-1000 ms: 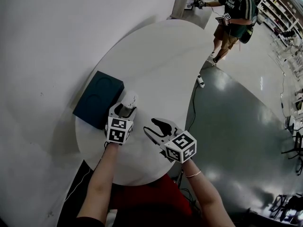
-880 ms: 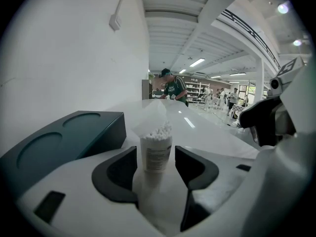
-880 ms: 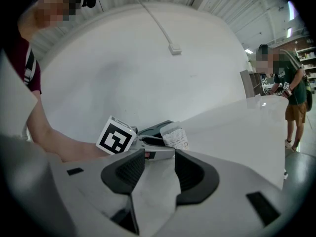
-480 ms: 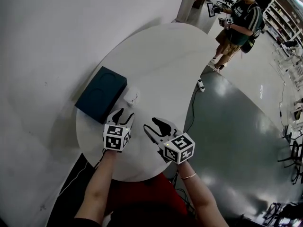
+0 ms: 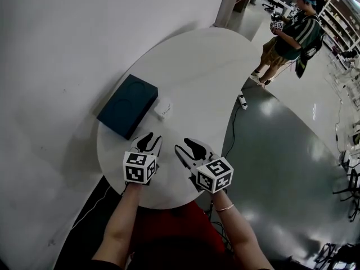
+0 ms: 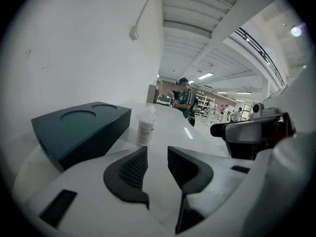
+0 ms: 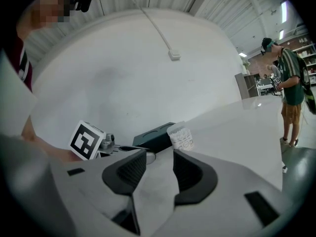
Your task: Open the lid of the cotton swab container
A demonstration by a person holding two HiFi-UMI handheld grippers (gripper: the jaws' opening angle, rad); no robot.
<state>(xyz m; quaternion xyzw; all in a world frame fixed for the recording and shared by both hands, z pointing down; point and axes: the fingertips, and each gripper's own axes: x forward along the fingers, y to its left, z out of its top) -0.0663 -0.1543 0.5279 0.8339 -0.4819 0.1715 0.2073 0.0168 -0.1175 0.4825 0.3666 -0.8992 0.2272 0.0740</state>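
Both left gripper point(image 5: 149, 141) and right gripper point(image 5: 190, 148) are closing on nothing; the small clear plastic swab container point(image 5: 163, 108) looks light and tippy, so brace its body.

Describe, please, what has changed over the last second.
The left gripper came away from the container and drew back toward the person; its jaws are closing, empty. The right gripper kept its place, jaws closing on nothing. Container and box stayed put.
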